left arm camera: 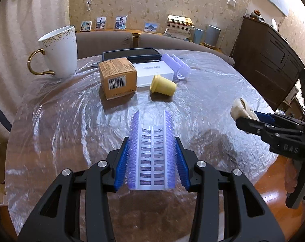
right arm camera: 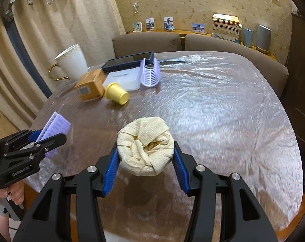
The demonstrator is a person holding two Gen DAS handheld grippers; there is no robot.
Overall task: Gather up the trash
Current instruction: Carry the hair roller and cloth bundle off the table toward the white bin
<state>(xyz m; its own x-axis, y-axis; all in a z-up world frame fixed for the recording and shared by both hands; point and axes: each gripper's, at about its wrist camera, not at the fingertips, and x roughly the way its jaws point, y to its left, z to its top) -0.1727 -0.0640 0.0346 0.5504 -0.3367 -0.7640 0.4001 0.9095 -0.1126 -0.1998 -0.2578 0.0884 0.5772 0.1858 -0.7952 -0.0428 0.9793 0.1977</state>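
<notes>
Right, both hands are loaded. My left gripper (left arm camera: 152,161) is clamped on a purple bristled roller piece (left arm camera: 151,149), blue pads pressing its two spiky sides, and I've got it up over the near part of the table (left arm camera: 61,121). My right gripper (right arm camera: 145,159) is pinched around a crumpled paper towel wad (right arm camera: 146,146), held above the table's middle.

Ahead of me, the clutter sits bunched at the far left: a white mug (left arm camera: 59,50) with a gold handle near the edge, a brown cardboard box (left arm camera: 118,77) with its barcode facing me, a yellow plastic cup (left arm camera: 163,85) lying on its side just beside the box, and a white flat box (left arm camera: 152,71) behind them. A second purple roller piece (right arm camera: 149,73) leans against that white box, and a dark tray (left arm camera: 132,54) lies furthest back.

The tabletop is brown, covered by a crinkled clear plastic sheet (right arm camera: 223,104) catching glare. Beyond it, brown chairs (right arm camera: 148,42), a ledge with small framed photos (right arm camera: 168,23), a stack of books (right arm camera: 226,28), patterned wallpaper, and curtains on the left.
</notes>
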